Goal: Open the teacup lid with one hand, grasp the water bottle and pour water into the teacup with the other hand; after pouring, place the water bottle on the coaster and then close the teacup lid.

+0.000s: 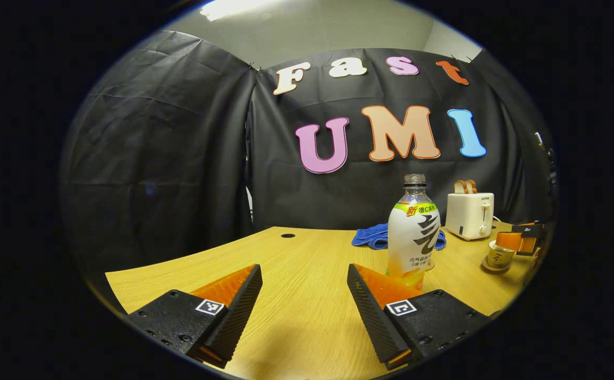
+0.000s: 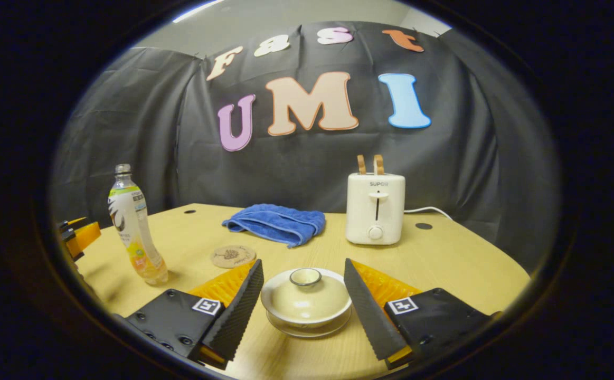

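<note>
Right gripper view: the lidded teacup [image 2: 307, 301] stands on the table [image 2: 444, 264] between the spread fingers of the right gripper [image 2: 303, 309]; the coaster [image 2: 233, 256] lies behind it to the left, with the water bottle [image 2: 137, 227] upright farther left. The towel [image 2: 277, 222] and, to its right, the toaster [image 2: 375, 208] sit at the back, before the wall. Left gripper view: the water bottle [image 1: 413, 232] stands just beyond the right finger of the left gripper [image 1: 304, 311].

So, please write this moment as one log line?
left claw open, near bottle | right claw open around teacup | lid on
</note>
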{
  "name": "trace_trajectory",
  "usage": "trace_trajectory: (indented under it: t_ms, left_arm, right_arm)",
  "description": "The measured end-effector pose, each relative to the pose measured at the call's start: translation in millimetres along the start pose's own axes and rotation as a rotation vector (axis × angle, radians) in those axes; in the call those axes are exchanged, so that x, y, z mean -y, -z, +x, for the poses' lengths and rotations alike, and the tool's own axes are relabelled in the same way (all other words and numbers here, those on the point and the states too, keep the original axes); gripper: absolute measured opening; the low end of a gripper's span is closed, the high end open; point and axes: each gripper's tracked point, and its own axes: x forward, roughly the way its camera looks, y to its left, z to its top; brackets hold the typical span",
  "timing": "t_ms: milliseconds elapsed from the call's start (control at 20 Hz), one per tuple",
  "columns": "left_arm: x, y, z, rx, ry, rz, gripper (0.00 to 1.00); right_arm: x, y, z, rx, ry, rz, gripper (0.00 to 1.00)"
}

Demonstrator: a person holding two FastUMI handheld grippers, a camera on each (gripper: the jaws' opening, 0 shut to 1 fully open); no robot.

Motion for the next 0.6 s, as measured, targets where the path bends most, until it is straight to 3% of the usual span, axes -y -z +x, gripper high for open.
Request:
trace_trajectory:
  t_ms: [150, 550, 600]
  left_arm:
    - [0.6, 0.5, 0.6, 0.000, 0.001, 0.000, 0.95]
    - [1.0, 1.2, 1.1, 0.000, 0.002, 0.000, 0.95]
    - [1.2, 0.8, 1.2, 0.001, 0.003, -0.001, 0.95]
  right_arm:
    - [1.3, 1.0, 6.8, -0.017, 0.004, -0.009, 0.87]
    - [1.6, -2.6, 10.3, 0.003, 0.012, -0.042, 0.36]
    - [1.6, -3.2, 10.4, 0.004, 0.011, -0.044, 0.36]
